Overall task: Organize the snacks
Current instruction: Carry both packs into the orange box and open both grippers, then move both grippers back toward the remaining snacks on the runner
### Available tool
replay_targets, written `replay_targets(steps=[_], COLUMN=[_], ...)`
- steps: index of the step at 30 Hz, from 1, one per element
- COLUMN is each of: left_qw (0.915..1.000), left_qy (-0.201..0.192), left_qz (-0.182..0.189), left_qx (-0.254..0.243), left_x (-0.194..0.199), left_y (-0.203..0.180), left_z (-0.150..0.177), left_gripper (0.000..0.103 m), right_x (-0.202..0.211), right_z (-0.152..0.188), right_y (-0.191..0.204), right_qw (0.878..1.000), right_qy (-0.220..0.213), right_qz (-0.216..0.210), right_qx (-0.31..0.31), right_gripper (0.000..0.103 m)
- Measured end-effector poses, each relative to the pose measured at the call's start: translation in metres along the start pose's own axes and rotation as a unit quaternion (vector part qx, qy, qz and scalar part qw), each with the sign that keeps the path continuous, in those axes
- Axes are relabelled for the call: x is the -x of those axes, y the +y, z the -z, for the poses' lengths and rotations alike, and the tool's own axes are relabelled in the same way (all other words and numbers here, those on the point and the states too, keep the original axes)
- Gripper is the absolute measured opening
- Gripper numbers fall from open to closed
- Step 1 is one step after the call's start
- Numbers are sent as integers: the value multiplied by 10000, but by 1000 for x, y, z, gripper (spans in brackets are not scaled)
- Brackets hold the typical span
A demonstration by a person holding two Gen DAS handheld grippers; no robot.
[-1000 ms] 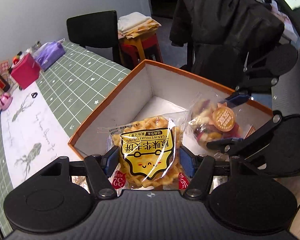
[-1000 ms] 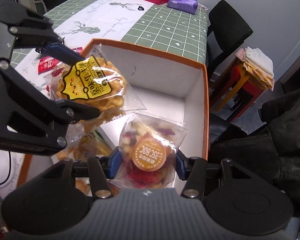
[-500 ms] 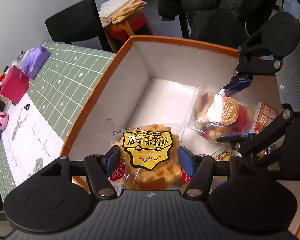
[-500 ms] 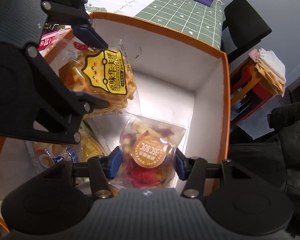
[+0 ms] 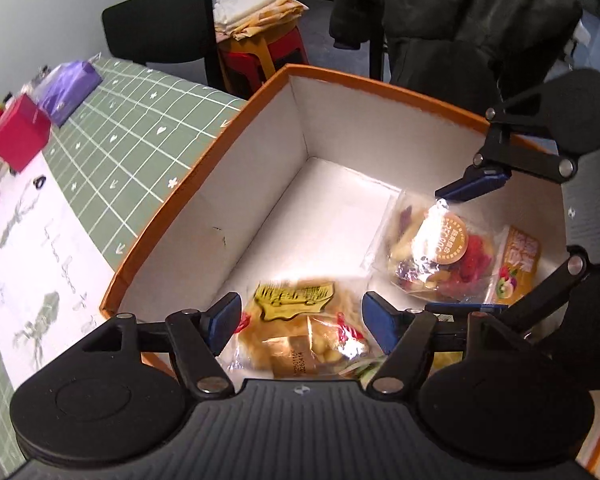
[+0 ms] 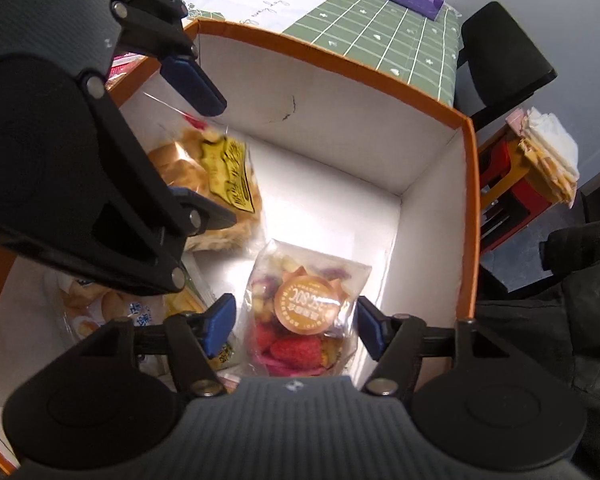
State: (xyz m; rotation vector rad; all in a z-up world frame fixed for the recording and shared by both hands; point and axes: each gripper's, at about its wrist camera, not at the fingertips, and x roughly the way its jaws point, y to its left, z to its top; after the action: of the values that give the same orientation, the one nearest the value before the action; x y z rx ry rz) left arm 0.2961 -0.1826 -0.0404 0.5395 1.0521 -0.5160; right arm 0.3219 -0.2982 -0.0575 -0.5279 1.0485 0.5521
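An orange-rimmed white box (image 5: 204, 172) (image 6: 340, 56) fills both views. My left gripper (image 5: 302, 322) reaches down into it, its jaws opening. The yellow-labelled waffle packet (image 5: 296, 324) (image 6: 220, 184) sits blurred and tipped between the blue pads, clear of them. My right gripper (image 6: 296, 328) is beside it in the box, its jaws opening too. A clear dried-fruit packet (image 6: 304, 312) (image 5: 436, 252) with a round orange sticker lies between its pads with a gap on each side.
More snack packets lie in the box: an orange one (image 5: 520, 256) and one with blue print (image 6: 100, 312). The green grid tablecloth (image 5: 140, 140) carries a red box (image 5: 18, 136) and a purple pack (image 5: 70, 84). A black chair (image 5: 160, 28) and a red stool (image 5: 260, 52) stand beyond.
Both grippers have sunk deeper into the box and their jaws have widened. The waffle packet has slipped down and tipped; the fruit packet now rests free between the right pads.
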Motion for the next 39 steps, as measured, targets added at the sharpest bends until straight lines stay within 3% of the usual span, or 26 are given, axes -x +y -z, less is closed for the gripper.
replay_targets(steps=[5, 8, 14, 19, 30, 39], left_qw=[9998, 9998, 9996, 9995, 9989, 9968], left_qy=[15, -4, -84, -94, -122, -224], left_qz=[11, -46, -125, -194, -375, -668], left_qx=[190, 211, 219, 247, 243, 378], left_x=[11, 15, 26, 40, 81, 115], left_y=[5, 6, 5, 4, 6, 28], left_z=[1, 2, 10, 19, 48, 94], left_gripper=[71, 66, 66, 66, 66, 71], right_x=[9, 12, 0, 2, 58, 96], right_z=[0, 0, 7, 7, -7, -30], right_y=[-4, -2, 8, 12, 37, 76], right_qw=[10000, 9998, 9988, 9986, 9995, 9956], right_qy=[-35, 62, 337, 335, -271, -841], right_qz=[92, 132, 208, 297, 74, -413], right_qx=[2, 100, 284, 270, 137, -8], right_gripper=[63, 45, 33, 33, 36, 51])
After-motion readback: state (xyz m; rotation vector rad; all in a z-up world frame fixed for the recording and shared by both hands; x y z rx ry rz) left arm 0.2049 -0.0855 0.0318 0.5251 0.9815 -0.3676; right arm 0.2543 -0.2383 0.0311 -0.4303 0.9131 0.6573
